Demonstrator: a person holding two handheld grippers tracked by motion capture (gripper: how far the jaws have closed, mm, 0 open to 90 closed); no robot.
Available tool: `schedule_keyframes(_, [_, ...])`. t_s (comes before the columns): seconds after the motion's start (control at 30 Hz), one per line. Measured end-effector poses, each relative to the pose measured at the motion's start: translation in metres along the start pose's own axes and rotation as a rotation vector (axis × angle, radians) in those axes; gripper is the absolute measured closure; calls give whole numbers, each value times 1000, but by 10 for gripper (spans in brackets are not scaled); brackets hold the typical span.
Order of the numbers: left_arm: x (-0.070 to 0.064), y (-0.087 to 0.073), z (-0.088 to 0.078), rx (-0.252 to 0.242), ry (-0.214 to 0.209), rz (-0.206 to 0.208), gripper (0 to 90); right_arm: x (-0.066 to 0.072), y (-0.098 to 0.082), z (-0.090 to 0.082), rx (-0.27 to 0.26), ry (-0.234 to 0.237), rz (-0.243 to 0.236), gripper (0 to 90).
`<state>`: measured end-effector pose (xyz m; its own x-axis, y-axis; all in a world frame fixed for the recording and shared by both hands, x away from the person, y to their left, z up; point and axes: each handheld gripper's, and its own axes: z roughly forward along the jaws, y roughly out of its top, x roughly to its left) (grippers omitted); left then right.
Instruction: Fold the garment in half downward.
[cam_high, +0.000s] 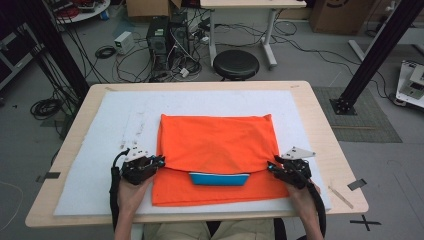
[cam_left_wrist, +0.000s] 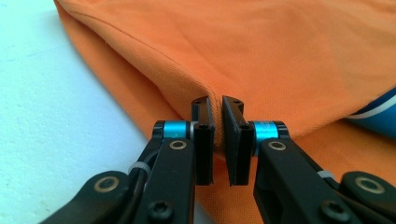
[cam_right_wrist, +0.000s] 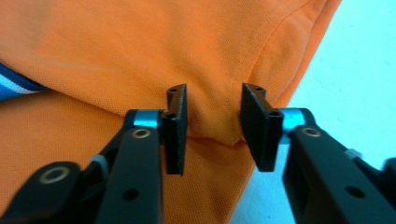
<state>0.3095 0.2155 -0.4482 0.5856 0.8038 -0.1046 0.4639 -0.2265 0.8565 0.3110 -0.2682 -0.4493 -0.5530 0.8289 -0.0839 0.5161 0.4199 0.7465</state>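
Folding is the step in hand: one orange shirt (cam_high: 217, 150) lies mid-desk on a white pad (cam_high: 100, 150), blue collar (cam_high: 220, 178) at 6 o'clock, its near fold drawn over. The left gripper (cam_left_wrist: 218, 116) at 9 o'clock has its jaws closed on the fold corner; the right gripper (cam_right_wrist: 212, 105) at 3 o'clock has jaws apart around the other corner, not pinching. Next, I judge, the right jaws must close before both lift together; two grippers, one shirt.
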Motion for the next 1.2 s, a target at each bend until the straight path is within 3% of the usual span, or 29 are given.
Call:
schedule_keyframes(0.17, [2, -1, -3, -32, -11, -24, 831, -1, 0, -1, -8, -5, -1, 799])
schedule_keyframes(0.3, [0, 0, -1, -15, -7, -7, 835, 1, 0, -3, -41, -12, -8, 895])
schedule_keyframes(0.7, [-4, -1, -7, -12, -23, -5, 839, -9, -4, -12, -92, 37, 66, 900])
schedule_keyframes(1.2, [-31, -12, -33, 36, -69, 43, 839, -7, -19, -34, -51, 89, 92, 900])
